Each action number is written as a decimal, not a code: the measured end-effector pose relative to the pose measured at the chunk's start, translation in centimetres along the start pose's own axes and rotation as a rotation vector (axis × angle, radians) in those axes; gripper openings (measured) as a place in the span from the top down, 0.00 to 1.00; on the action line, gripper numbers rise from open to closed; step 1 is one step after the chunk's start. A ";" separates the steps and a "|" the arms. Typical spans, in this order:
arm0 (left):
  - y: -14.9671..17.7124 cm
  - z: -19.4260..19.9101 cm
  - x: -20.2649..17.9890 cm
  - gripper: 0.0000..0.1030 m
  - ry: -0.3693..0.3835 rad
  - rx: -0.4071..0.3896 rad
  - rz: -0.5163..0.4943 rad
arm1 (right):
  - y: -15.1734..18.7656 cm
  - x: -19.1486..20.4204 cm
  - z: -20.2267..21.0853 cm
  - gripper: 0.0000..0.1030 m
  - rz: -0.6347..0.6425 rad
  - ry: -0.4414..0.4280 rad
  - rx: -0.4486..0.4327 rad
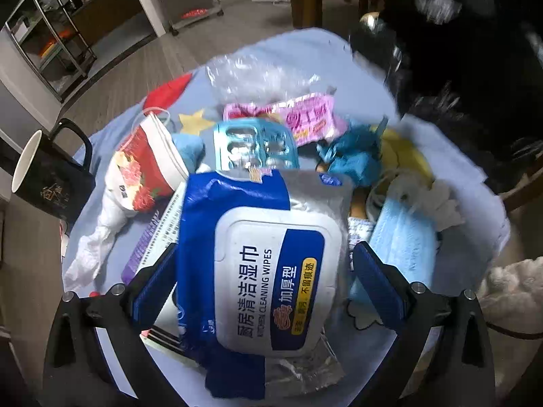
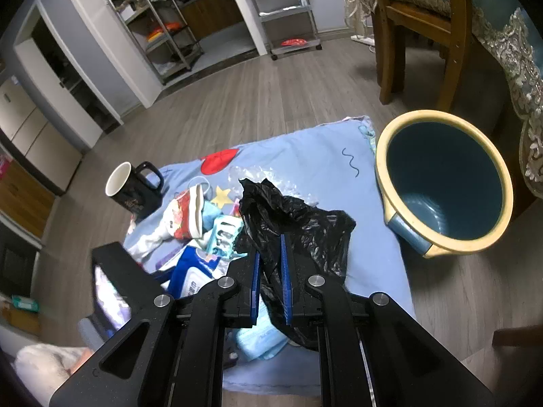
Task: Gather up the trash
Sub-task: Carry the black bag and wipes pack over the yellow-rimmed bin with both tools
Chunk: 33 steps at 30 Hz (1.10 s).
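A pile of trash lies on a light blue cloth (image 2: 322,156) on the floor. In the left wrist view my left gripper (image 1: 264,264) is open, its fingers on either side of a blue and white pack of cleaning wipes (image 1: 271,264); I cannot tell if they touch it. Beyond it lie a blister pack (image 1: 254,146), a pink wrapper (image 1: 305,115), a red and white wrapper (image 1: 142,166) and a blue face mask (image 1: 400,237). In the right wrist view my right gripper (image 2: 270,247) is shut on a black plastic bag (image 2: 298,224) held above the pile.
A blue bin with a cream rim (image 2: 444,179) stands open at the cloth's right edge. A black mug (image 2: 135,190) stands at the cloth's left edge, also in the left wrist view (image 1: 47,176). A wooden chair (image 2: 424,34) and metal shelves (image 2: 159,23) stand further off.
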<state>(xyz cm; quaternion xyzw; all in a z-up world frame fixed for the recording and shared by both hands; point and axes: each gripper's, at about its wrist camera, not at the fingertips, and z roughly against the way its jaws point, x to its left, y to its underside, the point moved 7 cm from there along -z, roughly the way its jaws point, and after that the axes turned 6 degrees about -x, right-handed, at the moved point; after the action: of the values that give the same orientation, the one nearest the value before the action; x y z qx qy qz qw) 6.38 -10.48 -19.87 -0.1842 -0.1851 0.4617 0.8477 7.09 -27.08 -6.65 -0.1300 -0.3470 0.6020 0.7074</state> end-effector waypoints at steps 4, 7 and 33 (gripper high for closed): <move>0.3 -0.5 0.2 0.09 0.006 0.004 0.003 | 0.1 -0.1 0.1 0.88 0.001 0.001 0.002; -0.1 -0.1 0.4 0.20 0.010 -0.004 -0.003 | 0.0 -0.4 0.2 0.88 0.000 0.007 -0.003; -7.3 11.6 2.1 0.37 0.031 -0.326 0.066 | -4.1 -3.6 2.6 0.88 -0.034 0.060 -0.161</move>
<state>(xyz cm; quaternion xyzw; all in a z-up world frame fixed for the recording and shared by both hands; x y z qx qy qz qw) 7.03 -10.75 -6.02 -0.3326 -0.2384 0.4502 0.7936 8.43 -32.07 -3.48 -0.1988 -0.3751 0.5559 0.7147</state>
